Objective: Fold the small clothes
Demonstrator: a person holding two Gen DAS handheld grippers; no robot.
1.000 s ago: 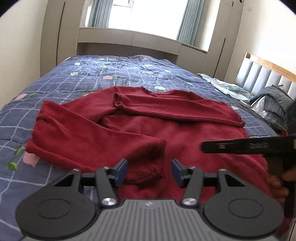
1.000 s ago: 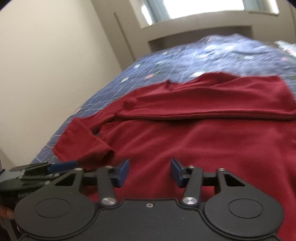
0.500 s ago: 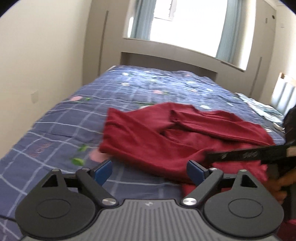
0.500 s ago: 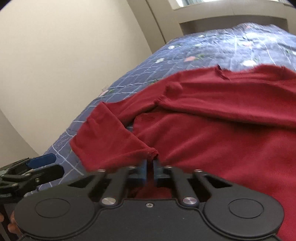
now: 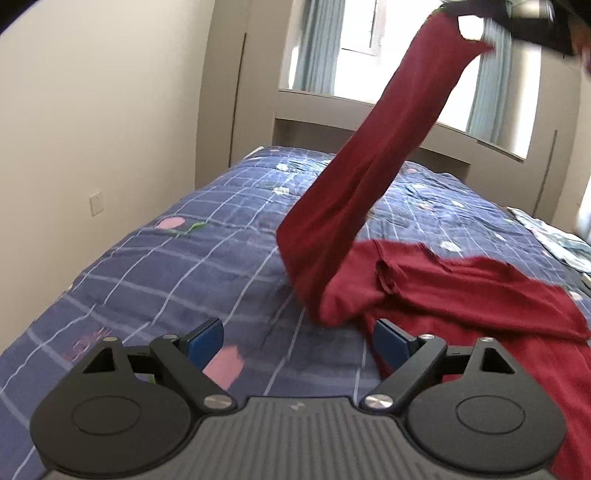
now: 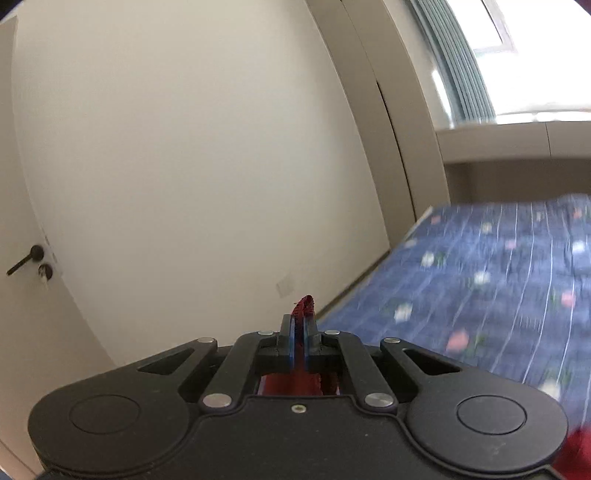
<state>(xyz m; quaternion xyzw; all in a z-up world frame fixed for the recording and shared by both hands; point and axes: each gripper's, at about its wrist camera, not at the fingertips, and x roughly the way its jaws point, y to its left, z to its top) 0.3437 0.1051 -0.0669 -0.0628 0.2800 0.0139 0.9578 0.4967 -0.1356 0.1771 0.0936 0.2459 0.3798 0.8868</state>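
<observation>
sweater: red knit (image 5: pixel 461 295), body lies on the bed's right part; one sleeve (image 5: pixel 373 173) pulled up off the bed, stretched taut toward top right of left view.
sleeve end: clamped in right hand-held gripper (image 6: pixel 300 334), jaws closed on it; red cuff tip (image 6: pixel 304 306) pokes out past the fingertips.
right hand-held gripper, left view: seen from outside at top right (image 5: pixel 517 14), blurred, sleeve hanging from it.
left hand-held gripper: (image 5: pixel 297 338) jaws wide apart, holding nothing, low over the quilt just left of the sweater body.
bed: blue checked quilt (image 5: pixel 184 266) with pink and white flower print; sweater's other sleeve folded across the body.
room: cream wall (image 5: pixel 110 129) along the bed's left side, wall socket (image 5: pixel 96 203) on it; window (image 5: pixel 358 55) with grey-blue curtains beyond the bed's far end.
left view only: sweater body, raised sleeve's full length, light cloth (image 5: pixel 554 236) at the bed's right edge.
right view only: door handle (image 6: pixel 26 258) with keyhole far left, closed jaws close up; quilt blurred, sweater body out of frame apart from a red patch bottom right.
</observation>
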